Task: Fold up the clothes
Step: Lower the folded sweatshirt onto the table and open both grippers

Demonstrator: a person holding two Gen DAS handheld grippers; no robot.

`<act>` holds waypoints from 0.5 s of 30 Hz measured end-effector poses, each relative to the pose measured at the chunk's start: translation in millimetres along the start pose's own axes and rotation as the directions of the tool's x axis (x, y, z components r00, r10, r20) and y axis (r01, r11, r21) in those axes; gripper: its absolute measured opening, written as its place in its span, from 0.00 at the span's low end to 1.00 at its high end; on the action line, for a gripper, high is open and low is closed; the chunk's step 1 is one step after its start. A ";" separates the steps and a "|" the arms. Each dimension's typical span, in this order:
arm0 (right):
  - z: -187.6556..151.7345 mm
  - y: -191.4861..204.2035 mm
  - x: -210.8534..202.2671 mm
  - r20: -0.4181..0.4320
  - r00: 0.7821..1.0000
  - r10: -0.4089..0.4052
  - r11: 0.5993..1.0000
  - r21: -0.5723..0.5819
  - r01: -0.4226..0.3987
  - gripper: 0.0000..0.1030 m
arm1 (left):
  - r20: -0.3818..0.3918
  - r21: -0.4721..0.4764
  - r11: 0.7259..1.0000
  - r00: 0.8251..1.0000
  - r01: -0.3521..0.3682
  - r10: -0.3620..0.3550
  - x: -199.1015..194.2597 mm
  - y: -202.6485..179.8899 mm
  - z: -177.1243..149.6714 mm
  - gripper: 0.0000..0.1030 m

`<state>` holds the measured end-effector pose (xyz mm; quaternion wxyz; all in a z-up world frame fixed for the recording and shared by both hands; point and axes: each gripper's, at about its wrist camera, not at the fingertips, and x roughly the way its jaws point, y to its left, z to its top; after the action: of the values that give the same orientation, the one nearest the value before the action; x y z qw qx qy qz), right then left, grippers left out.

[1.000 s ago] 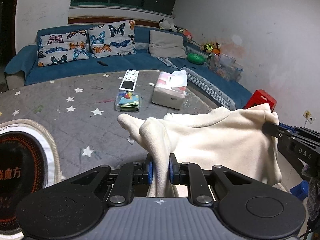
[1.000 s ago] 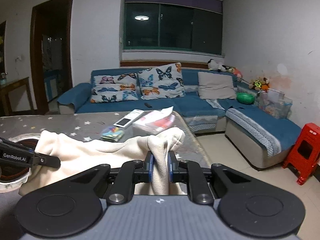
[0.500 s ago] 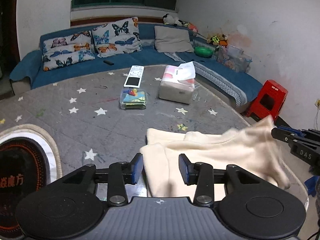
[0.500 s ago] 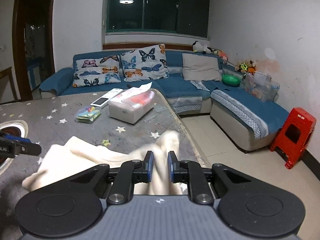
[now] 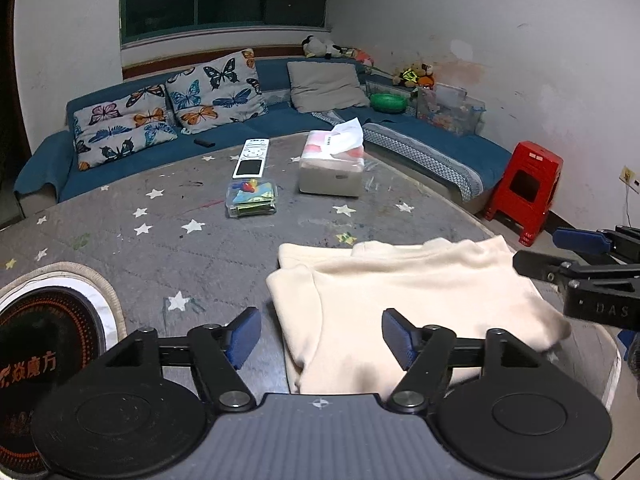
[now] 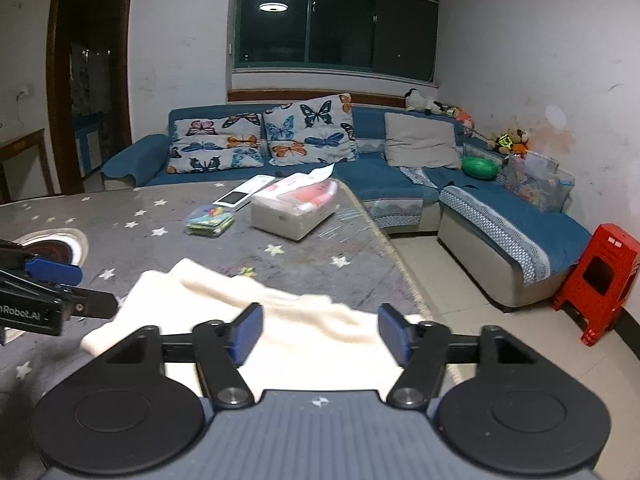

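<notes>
Fold released: cream garment now flat on the table, both claws letting go.

The cream garment (image 5: 408, 296) that I held lifted and bunched a second ago now lies flat in layers on the grey star-patterned table (image 5: 160, 240), near the table's right edge, with one folded layer stacked on another. My left gripper (image 5: 320, 338) clamped the cloth a second ago; its jaws are now opening, and the garment lies beneath the gap with neither pad pressing it. My right gripper (image 6: 320, 334) did the same: jaws opening, cloth below, nothing grasped. Judgement: this fold is laid down; a further fold or a smoothing pass may remain. The tissue box (image 5: 332, 168) and remote (image 5: 252, 158) stand well apart.
</notes>
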<state>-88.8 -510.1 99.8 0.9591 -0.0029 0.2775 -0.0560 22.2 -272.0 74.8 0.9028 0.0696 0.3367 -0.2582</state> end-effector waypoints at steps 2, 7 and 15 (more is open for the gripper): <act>-4.9 4.1 -4.7 -0.003 1.000 0.009 1.000 0.000 -0.009 0.74 | 0.005 0.004 1.000 1.000 0.001 -0.001 -2.8 -1.3 -4.1 0.75; -20.0 14.8 -16.0 -0.009 1.000 0.029 0.999 0.023 -0.029 0.84 | 0.011 0.031 1.000 1.000 0.003 -0.003 -10.8 -8.8 -17.2 0.86; -36.3 21.6 -30.4 -0.012 1.000 0.019 0.998 0.052 -0.018 0.99 | 0.012 0.061 0.998 1.000 -0.001 0.000 -19.8 -12.8 -34.9 0.94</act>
<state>-131.4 -484.4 84.5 0.9576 0.0250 0.2817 -0.0544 -17.0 -264.2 61.5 0.9024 0.0956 0.3233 -0.2684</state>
